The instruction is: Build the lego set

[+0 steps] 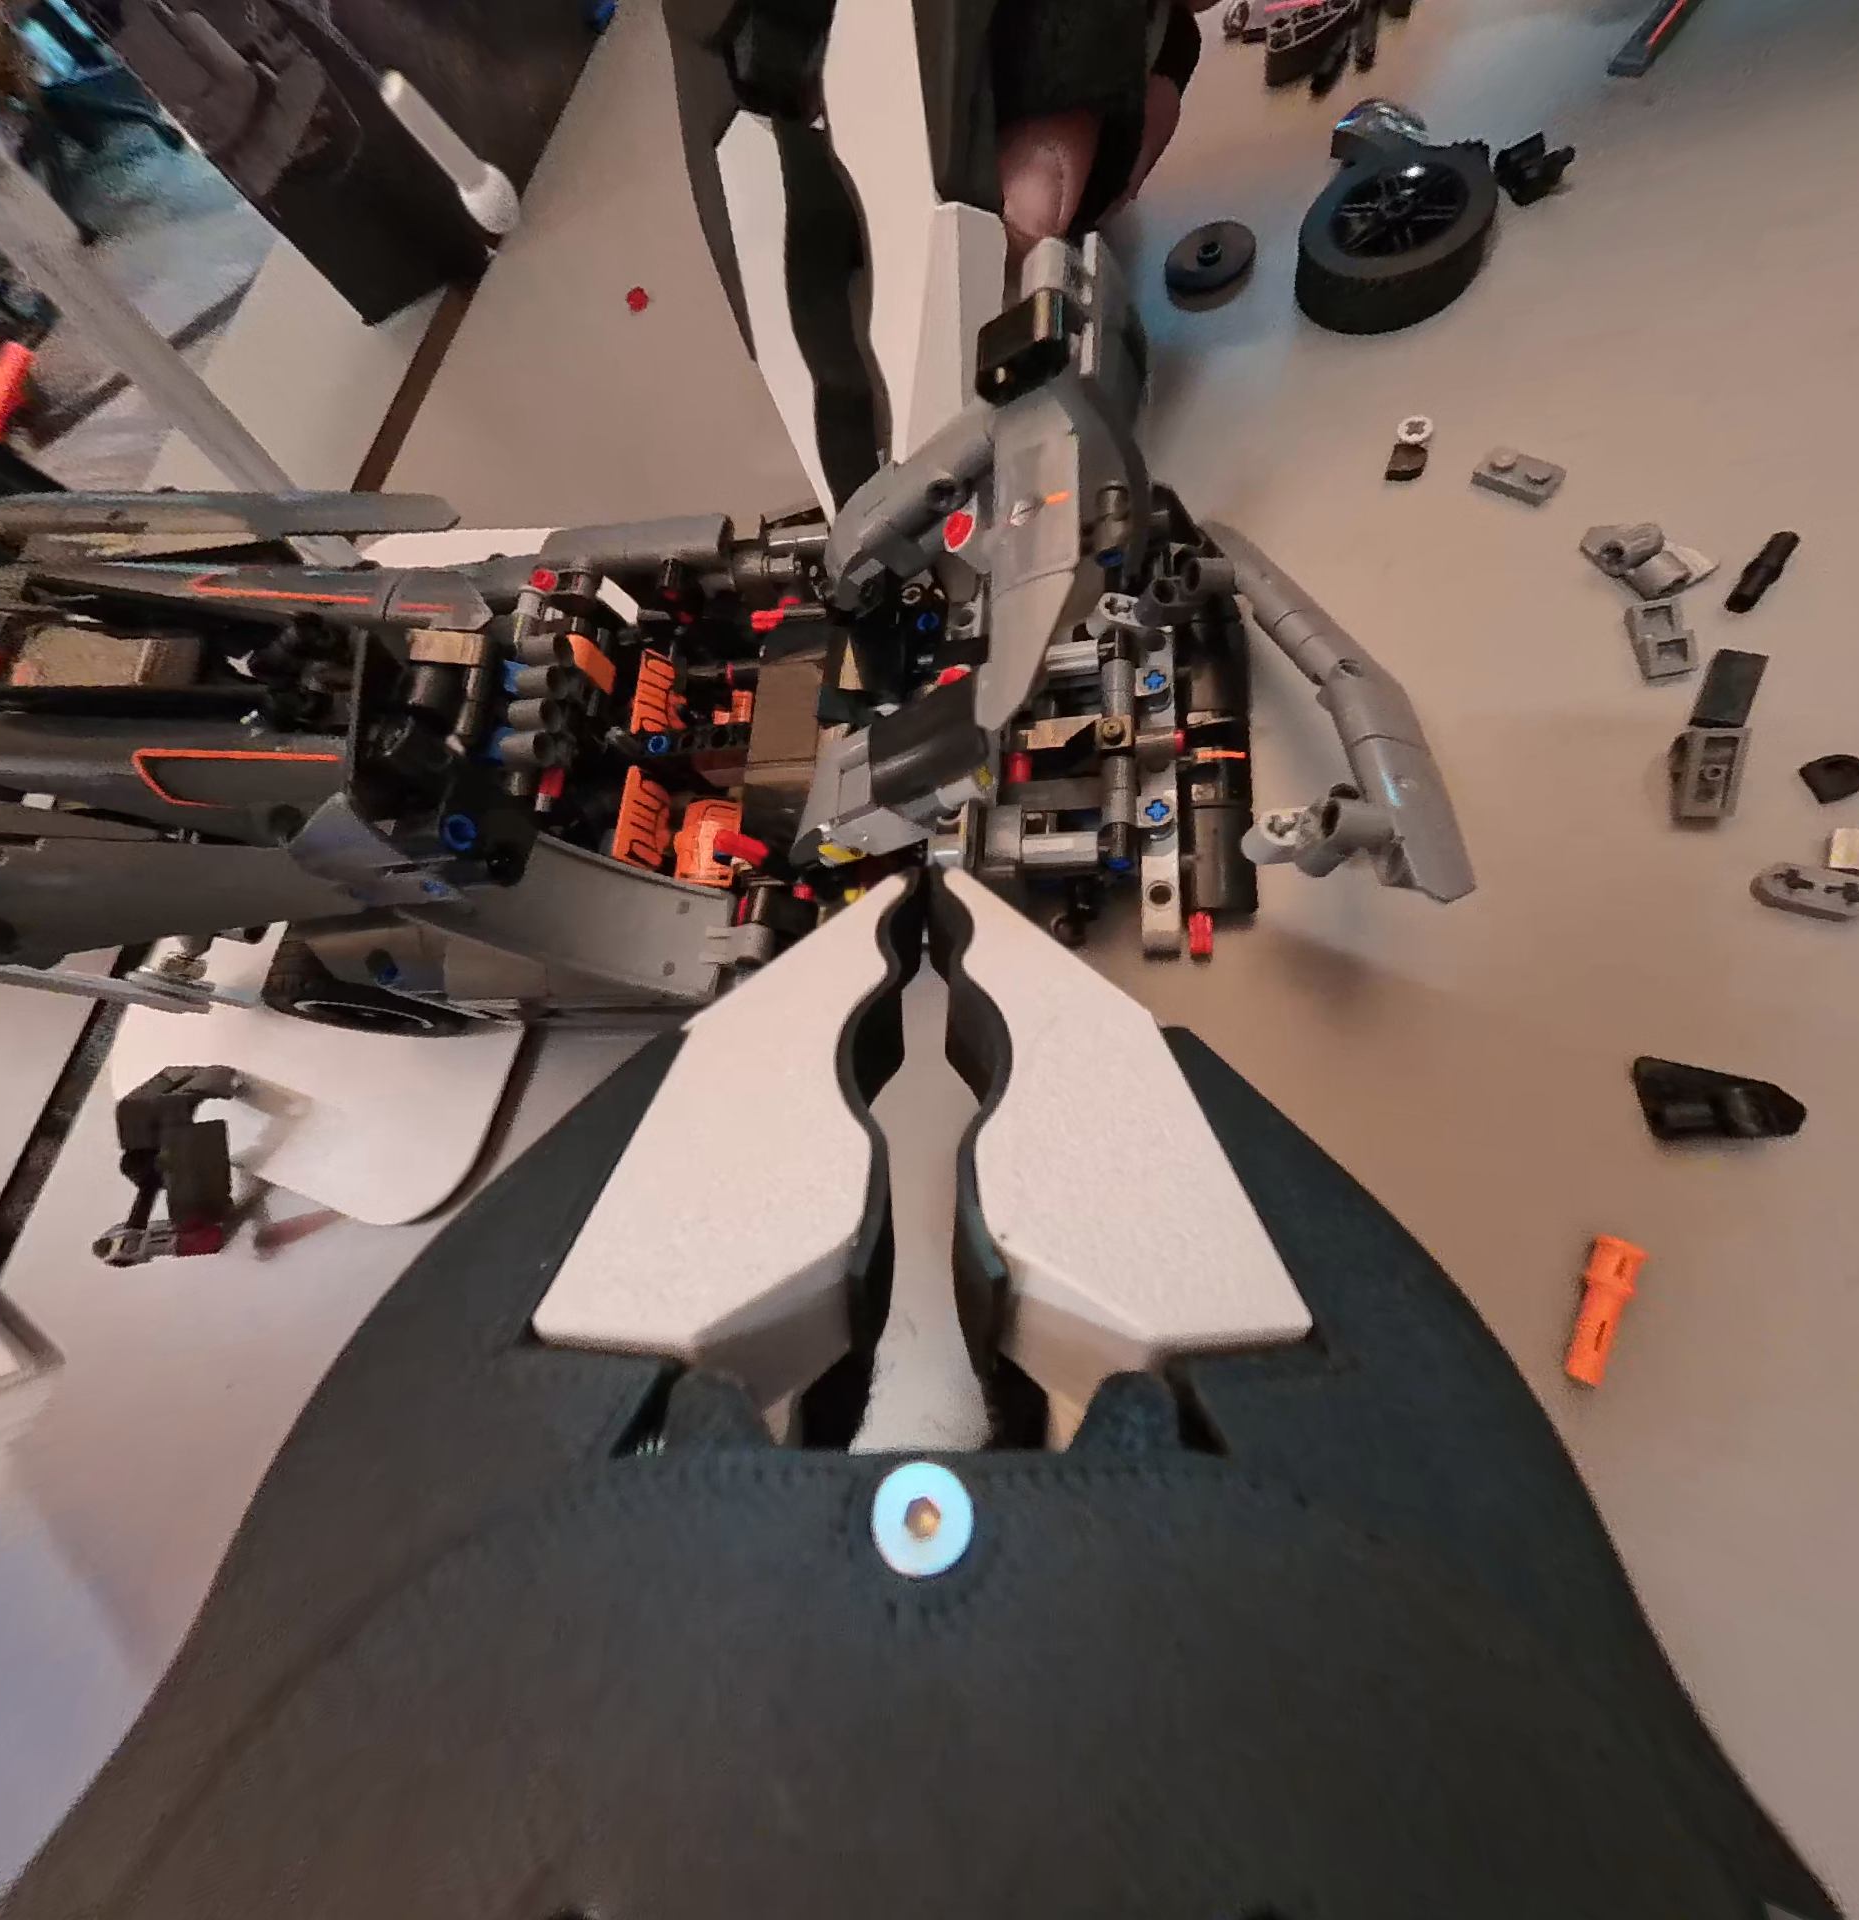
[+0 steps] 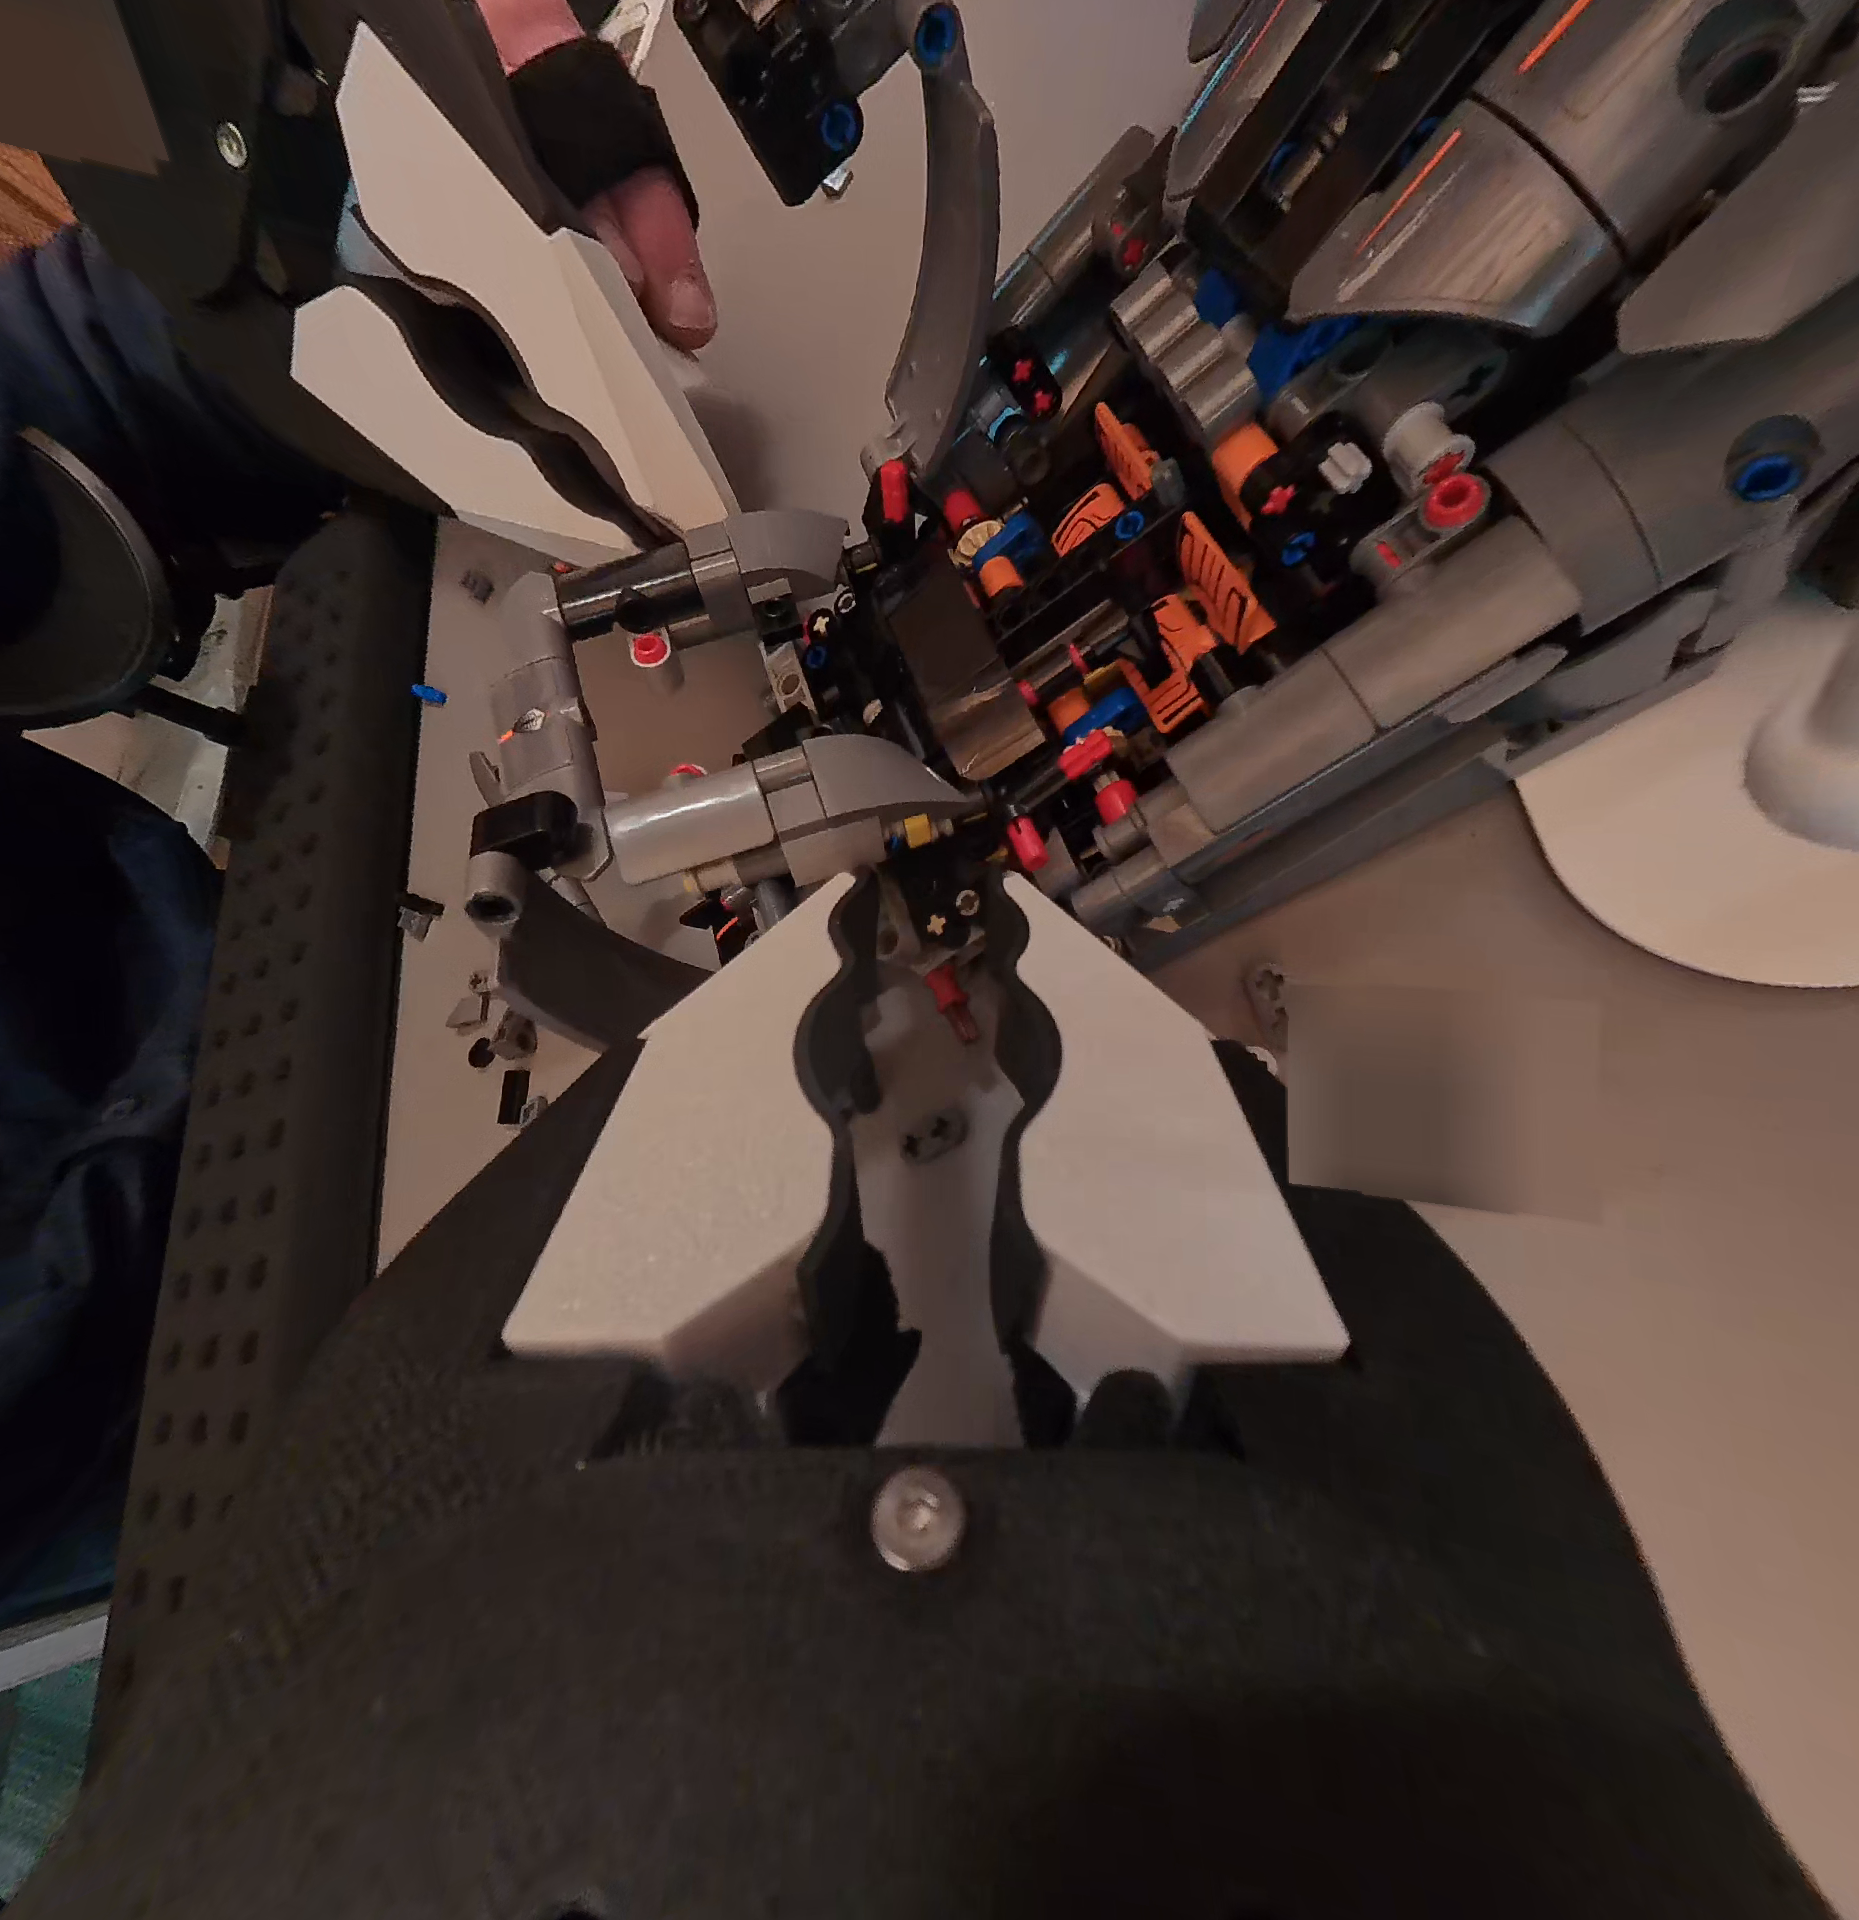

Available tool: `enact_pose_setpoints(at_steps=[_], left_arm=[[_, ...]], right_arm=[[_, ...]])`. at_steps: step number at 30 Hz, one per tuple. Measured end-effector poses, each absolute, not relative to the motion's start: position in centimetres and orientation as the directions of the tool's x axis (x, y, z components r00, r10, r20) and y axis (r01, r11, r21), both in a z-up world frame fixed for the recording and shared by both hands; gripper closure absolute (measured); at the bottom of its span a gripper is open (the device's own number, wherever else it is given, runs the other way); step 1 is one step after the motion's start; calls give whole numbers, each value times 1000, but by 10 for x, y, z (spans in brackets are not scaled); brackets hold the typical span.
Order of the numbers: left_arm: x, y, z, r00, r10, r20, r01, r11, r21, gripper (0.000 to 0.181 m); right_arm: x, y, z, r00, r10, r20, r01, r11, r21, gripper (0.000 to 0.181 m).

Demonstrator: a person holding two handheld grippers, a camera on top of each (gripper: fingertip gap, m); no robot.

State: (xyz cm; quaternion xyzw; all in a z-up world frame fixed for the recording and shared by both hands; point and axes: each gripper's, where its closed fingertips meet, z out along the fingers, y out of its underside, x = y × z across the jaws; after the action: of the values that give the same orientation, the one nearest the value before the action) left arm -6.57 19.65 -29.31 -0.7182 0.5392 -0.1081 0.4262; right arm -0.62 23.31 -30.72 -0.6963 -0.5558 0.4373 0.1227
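Pale counter (image 1: 1527,1039), loose bricks beside the car (image 1: 592,727).
My left claw (image 1: 925,883) is pinched shut, empty; my right claw (image 2: 930,914) grips the car's black end and could snap it off.

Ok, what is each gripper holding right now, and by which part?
Left gripper pinches the grey frame by one arm's tip. Right gripper seems clamped on the black block at the car end.

Left tongs (image 1: 923,883) nearly closed, tips almost touching, angled downward; right tongs (image 2: 930,914) parted around a small piece, reaching in from the opposite side, a gloved hand's bare finger (image 2: 676,260) along the left tongs.
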Motion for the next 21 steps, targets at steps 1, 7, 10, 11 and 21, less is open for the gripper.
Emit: enact_pose_setpoints(at_steps=[1,7,10,11,21], left_arm=[[-66,196,-294,395,-872,-290,-678,-64,-732,181],[-62,195,-292,359,-863,-356,-692,9,-722,181],[-65,198,-299,338,-842,-421,-734,44,-678,181],[-65,199,-299,337,-842,-422,-735,46,-677,181],[-67,200,-302,285,-806,-519,-784,116,-610,181]], right_arm=[[-6,233,-307,0,880,-475,665,-354,-657,163],[-5,234,-308,2,878,-479,663,-360,-656,163],[-5,234,-307,3,877,-480,662,-362,-657,163],[-5,233,-307,5,878,-478,663,-361,-656,163],[-5,231,-304,22,887,-461,669,-355,-653,163]])
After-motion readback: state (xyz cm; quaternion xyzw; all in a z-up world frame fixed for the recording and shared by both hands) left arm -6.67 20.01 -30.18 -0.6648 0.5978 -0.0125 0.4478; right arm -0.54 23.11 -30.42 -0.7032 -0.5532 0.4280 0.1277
